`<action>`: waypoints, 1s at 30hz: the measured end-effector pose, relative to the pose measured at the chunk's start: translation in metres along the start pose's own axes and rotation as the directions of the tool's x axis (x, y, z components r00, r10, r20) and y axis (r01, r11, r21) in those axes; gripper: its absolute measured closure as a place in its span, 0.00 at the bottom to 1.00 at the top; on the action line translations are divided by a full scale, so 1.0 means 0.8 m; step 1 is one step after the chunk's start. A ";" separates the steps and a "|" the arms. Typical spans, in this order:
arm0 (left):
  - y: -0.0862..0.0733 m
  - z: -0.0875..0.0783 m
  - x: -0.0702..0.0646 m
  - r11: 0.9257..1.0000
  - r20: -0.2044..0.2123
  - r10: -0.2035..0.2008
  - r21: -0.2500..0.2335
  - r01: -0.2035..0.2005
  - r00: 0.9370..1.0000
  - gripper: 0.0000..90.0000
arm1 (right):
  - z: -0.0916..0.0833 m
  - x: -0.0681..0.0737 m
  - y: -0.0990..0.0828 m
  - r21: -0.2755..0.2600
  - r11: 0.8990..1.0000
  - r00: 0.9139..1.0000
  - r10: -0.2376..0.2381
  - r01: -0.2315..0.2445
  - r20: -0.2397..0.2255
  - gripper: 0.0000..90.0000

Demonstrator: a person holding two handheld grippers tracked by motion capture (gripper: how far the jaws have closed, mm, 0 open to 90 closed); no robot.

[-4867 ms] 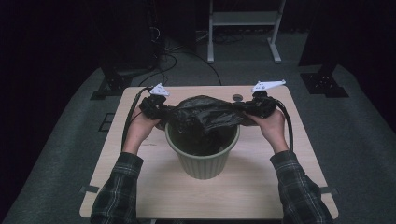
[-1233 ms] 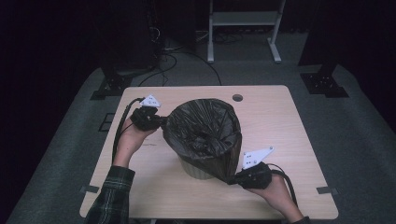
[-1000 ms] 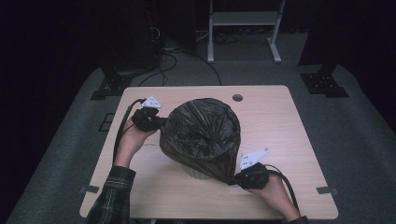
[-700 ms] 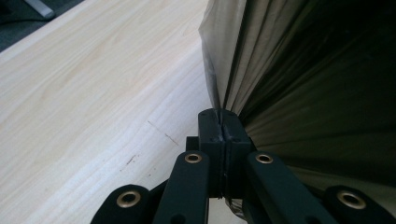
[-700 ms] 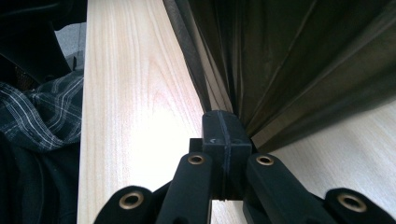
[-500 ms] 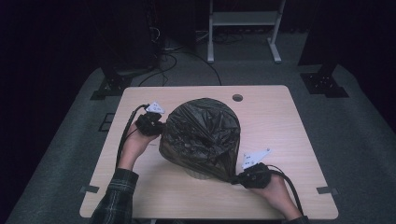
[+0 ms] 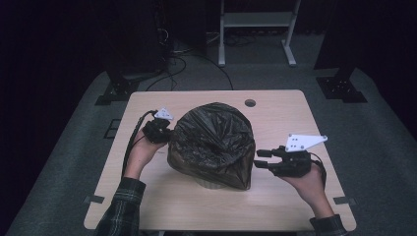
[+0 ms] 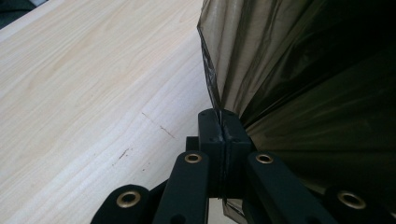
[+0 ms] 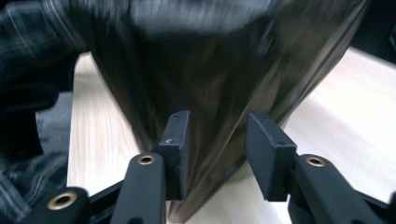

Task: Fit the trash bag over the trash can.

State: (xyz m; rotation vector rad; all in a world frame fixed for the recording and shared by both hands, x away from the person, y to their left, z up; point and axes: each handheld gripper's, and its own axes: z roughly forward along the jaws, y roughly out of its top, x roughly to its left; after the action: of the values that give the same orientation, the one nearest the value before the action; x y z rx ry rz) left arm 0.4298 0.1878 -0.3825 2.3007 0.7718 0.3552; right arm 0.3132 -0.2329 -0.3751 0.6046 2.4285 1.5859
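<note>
One black bin bag point(image 7: 211, 142) drapes one bin on the table point(image 7: 275, 105). The left claw point(image 7: 164, 133) pinches its edge; the right claw point(image 7: 260, 160), just opening, holds nothing.

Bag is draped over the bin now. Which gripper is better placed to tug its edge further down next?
Probably the left gripper: its jaws are already shut on the black bag at the edge. The right gripper has just been opening, clear of the bag, and would need to re-grip first.
</note>
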 end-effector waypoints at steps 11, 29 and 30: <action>-0.009 0.005 0.006 0.999 0.006 -0.013 0.042 0.012 1.000 1.00 | 0.020 -0.014 0.024 0.031 0.999 1.000 -0.022 0.022 -0.012 1.00; -0.016 0.018 0.008 0.999 0.009 -0.047 0.009 0.047 0.999 1.00 | 0.022 -0.050 -0.011 0.113 0.990 0.987 0.063 -0.080 0.148 1.00; -0.014 0.019 0.010 0.998 0.006 -0.053 0.019 0.052 0.999 1.00 | 0.022 -0.051 -0.012 0.108 0.990 0.986 0.070 -0.087 0.152 1.00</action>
State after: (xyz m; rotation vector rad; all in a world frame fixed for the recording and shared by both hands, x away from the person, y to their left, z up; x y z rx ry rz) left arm 0.4380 0.1917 -0.4013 2.2931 0.8339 0.3179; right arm 0.3543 -0.2392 -0.3938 0.8165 2.4241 1.3829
